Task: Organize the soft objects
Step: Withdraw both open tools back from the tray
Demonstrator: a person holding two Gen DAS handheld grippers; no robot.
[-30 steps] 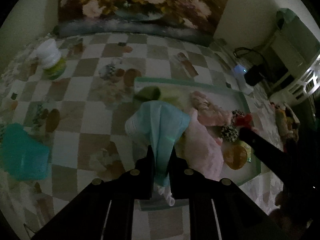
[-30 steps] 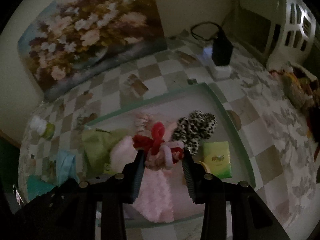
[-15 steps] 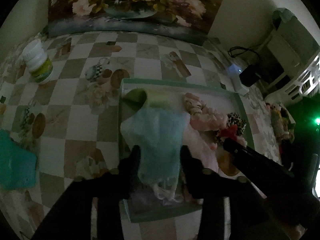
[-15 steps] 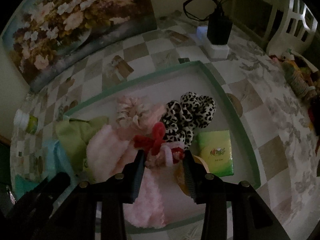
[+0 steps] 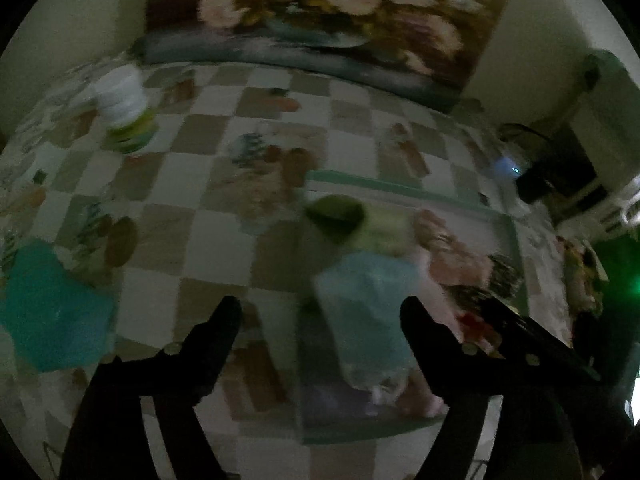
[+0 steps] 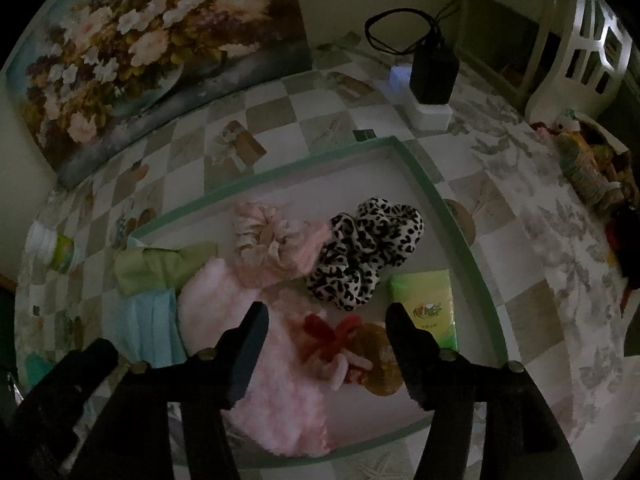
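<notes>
Red scrunchie bundle [image 6: 334, 340] lies in tray [image 6: 424, 178] between right gripper [image 6: 326, 318] jaws, just opened wide — released. Light-blue cloth [image 5: 366, 316] dropped ahead of left gripper [image 5: 320, 314], jaws spread, empty — both items delivered.

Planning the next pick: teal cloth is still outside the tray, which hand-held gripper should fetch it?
Left, probably. The teal cloth lies on the tablecloth left of the open left hand-held gripper. The right hand-held gripper, also open, hangs over the tray, farther from it.
</notes>
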